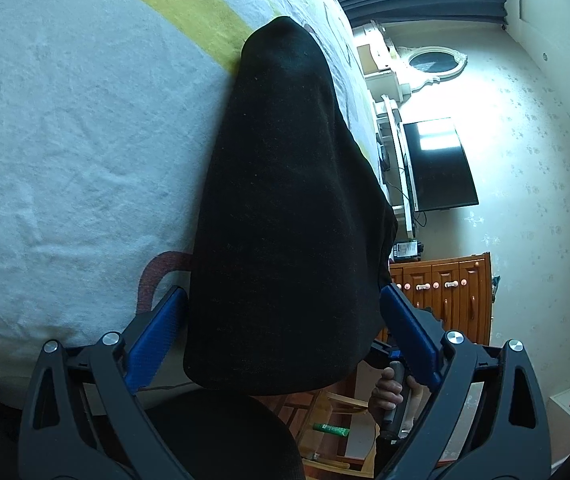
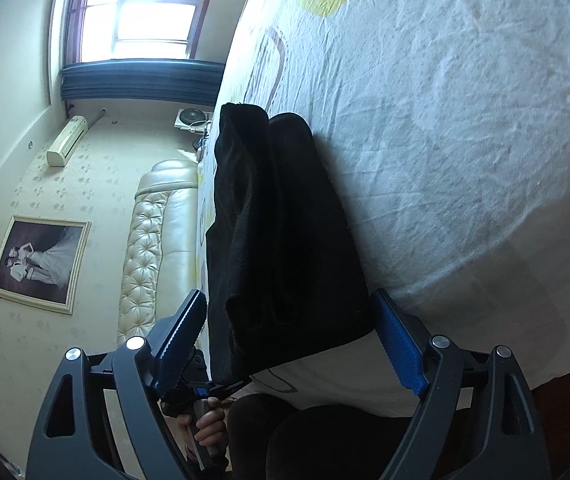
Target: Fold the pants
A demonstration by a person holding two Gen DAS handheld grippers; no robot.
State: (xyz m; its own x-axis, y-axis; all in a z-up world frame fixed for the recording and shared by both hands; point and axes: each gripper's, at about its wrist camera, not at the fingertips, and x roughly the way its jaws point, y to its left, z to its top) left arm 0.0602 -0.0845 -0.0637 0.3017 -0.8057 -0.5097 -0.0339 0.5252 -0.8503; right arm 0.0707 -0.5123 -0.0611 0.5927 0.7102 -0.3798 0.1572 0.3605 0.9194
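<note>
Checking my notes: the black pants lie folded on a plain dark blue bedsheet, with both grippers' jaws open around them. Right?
Not quite. The bedsheet is white with yellow patches, not dark blue, as the right wrist view shows. The black pants do lie folded on it, both grippers' jaws open.

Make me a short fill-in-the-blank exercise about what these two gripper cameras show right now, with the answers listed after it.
1. The pants lying on the bed sheet are ____ in colour.
2. The broad stripe printed across the sheet is ____.
3. The jaws of the right gripper stand ____, with the pants between them.
4. The pads on the left gripper are ____ in colour.

Answers: black; yellow; open; blue
</note>
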